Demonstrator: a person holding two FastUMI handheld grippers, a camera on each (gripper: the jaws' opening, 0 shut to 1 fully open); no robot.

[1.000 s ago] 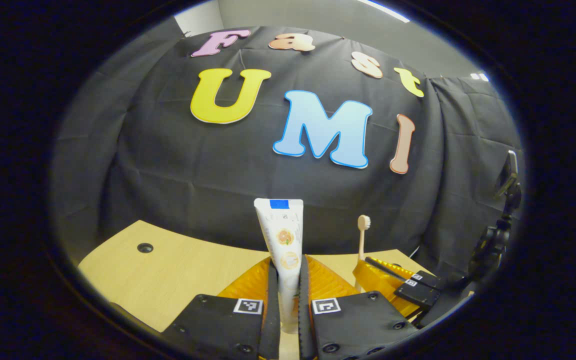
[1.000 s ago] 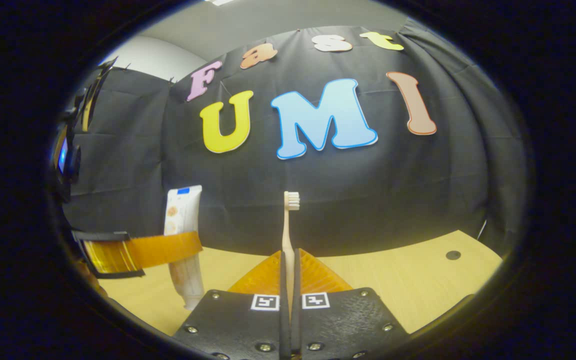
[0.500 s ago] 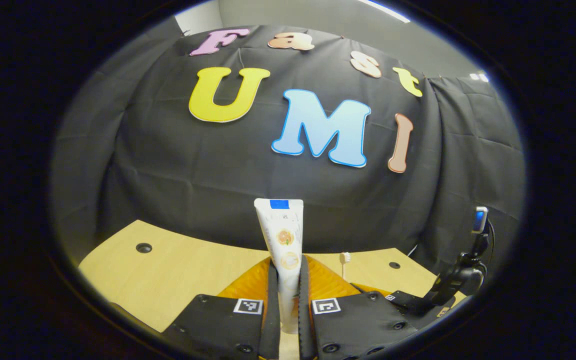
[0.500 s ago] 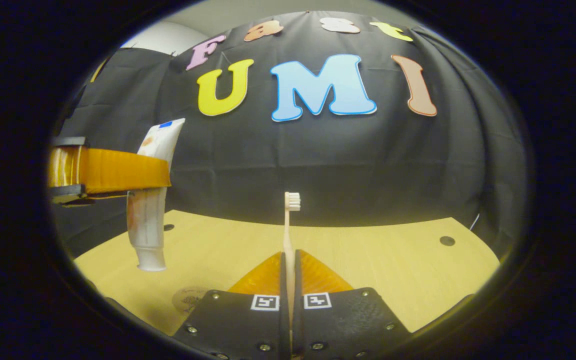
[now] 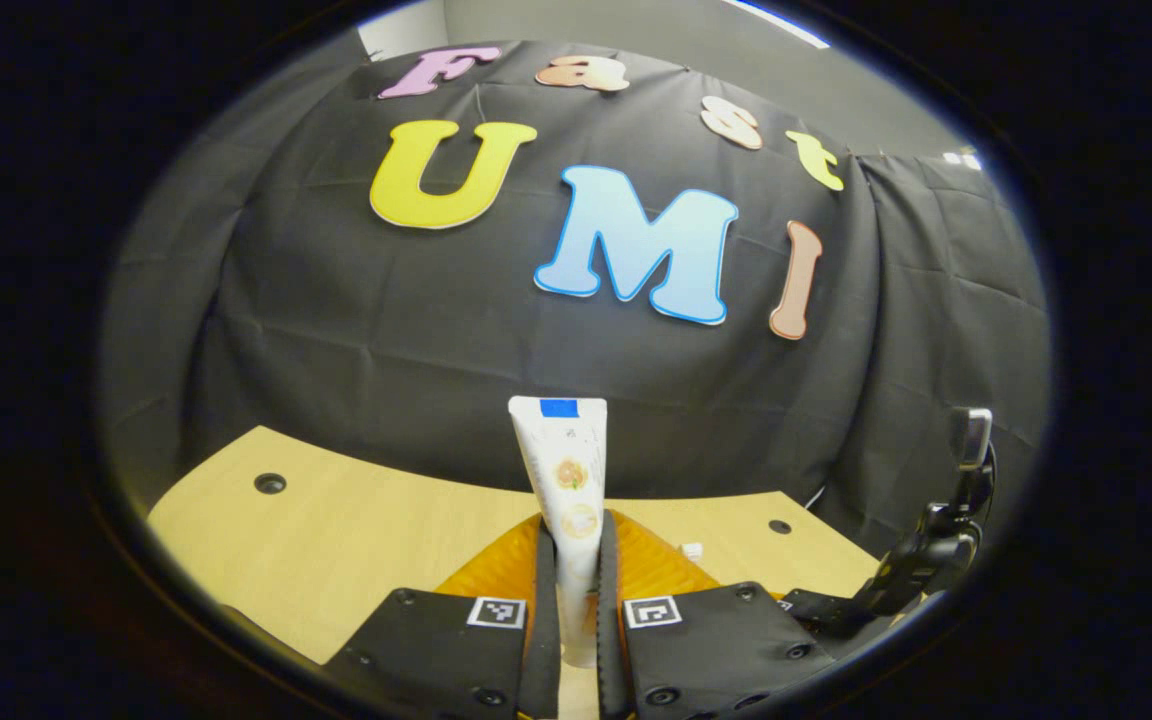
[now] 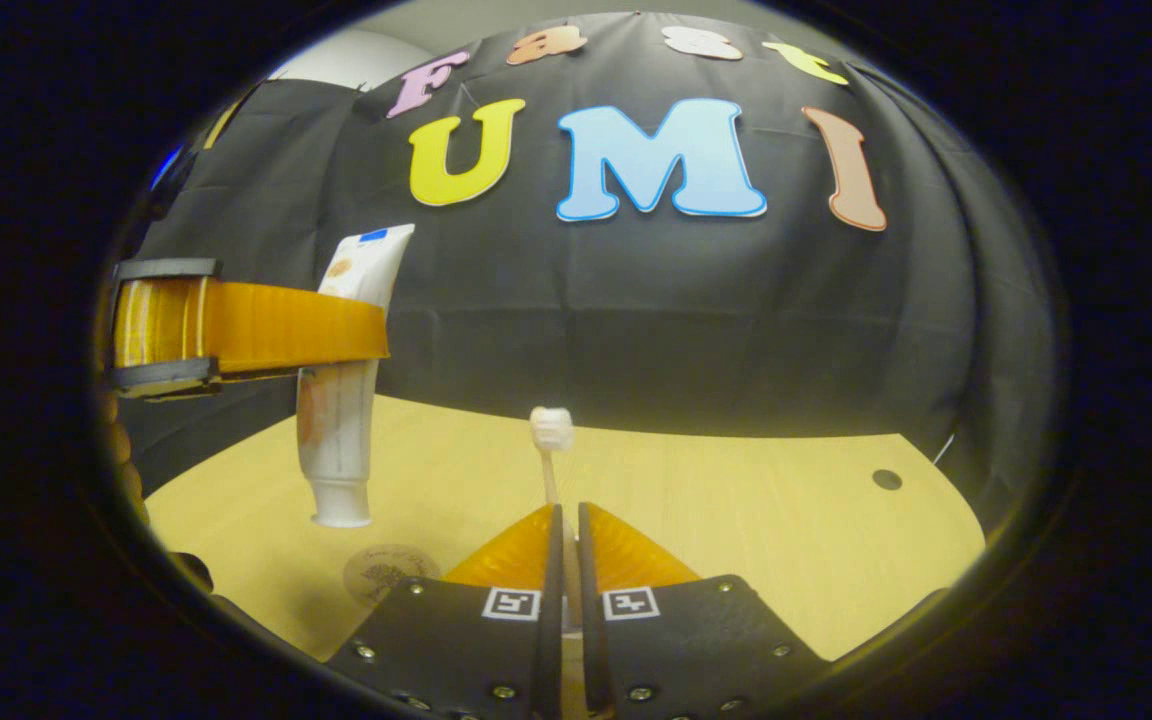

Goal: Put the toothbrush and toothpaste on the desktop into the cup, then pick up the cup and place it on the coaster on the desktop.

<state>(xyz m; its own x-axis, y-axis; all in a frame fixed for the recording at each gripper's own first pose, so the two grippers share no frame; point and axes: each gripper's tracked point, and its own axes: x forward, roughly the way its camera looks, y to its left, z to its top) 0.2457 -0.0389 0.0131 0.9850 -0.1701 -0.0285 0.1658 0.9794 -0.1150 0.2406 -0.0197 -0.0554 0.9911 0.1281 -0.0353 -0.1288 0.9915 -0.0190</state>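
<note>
The left gripper [image 5: 576, 560] was held level, its fingers pressed on the upright toothpaste [image 5: 566, 480]. The right gripper [image 6: 564, 560] was seen with fingers slightly parted around the toothbrush [image 6: 550, 440]; whether both pressed could not be told. The left gripper appeared at nine o'clock in the right gripper view.

White toothpaste [image 5: 568, 470] with blue tab and orange fruit print; pale toothbrush [image 6: 550, 445]; light wood desktop [image 6: 736, 520].

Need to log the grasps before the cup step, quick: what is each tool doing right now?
Left tool: closed on the toothpaste, held upright.
Right tool: fingers slightly parted around the toothbrush; cannot tell if it still grips.
</note>
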